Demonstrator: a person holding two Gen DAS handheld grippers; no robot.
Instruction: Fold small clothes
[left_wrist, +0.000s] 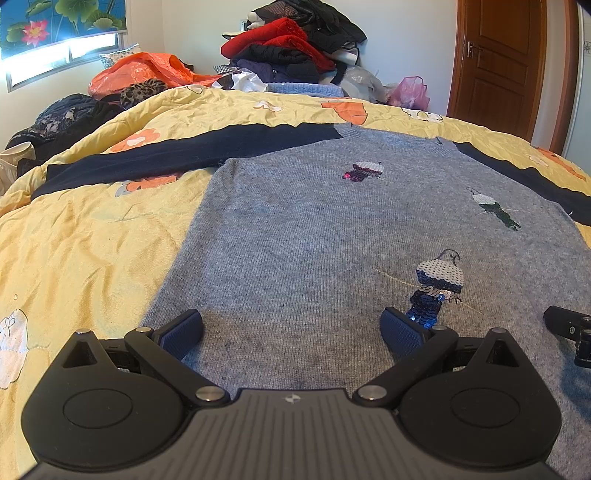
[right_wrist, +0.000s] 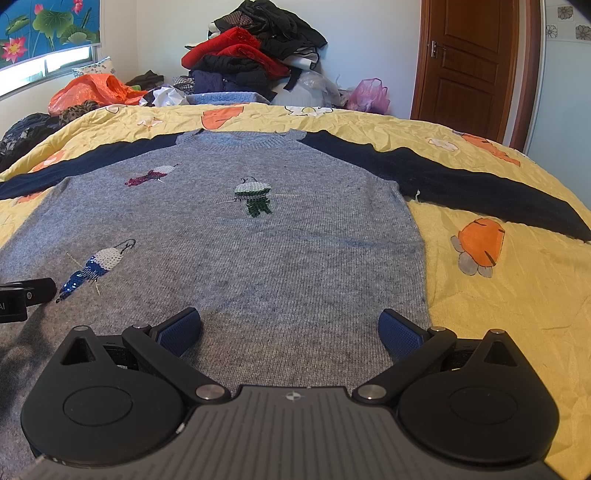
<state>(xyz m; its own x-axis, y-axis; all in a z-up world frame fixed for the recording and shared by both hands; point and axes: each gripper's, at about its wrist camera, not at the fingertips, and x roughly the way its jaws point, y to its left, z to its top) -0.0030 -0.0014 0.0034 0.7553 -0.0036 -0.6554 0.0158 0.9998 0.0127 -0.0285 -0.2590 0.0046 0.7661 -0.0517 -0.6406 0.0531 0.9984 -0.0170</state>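
Note:
A small grey knit sweater (left_wrist: 314, 236) with navy sleeves and sequin birds lies flat, face up, on a yellow quilt (left_wrist: 81, 251). Its left sleeve (left_wrist: 177, 155) and right sleeve (right_wrist: 480, 184) are spread out sideways. My left gripper (left_wrist: 291, 328) is open and empty, low over the sweater's lower left part. My right gripper (right_wrist: 290, 328) is open and empty over the lower right part (right_wrist: 295, 258), near the side edge. Each gripper's tip shows in the other's view: the right one in the left wrist view (left_wrist: 569, 328), the left one in the right wrist view (right_wrist: 26, 295).
The quilt (right_wrist: 498, 314) covers a bed. At the far edge lie a pile of red and black clothes (left_wrist: 291, 48), an orange plastic bag (left_wrist: 147, 70) and a pink bag (right_wrist: 369, 94). Dark clothes (left_wrist: 62, 118) lie at the far left. A wooden door (right_wrist: 469, 62) stands at the right.

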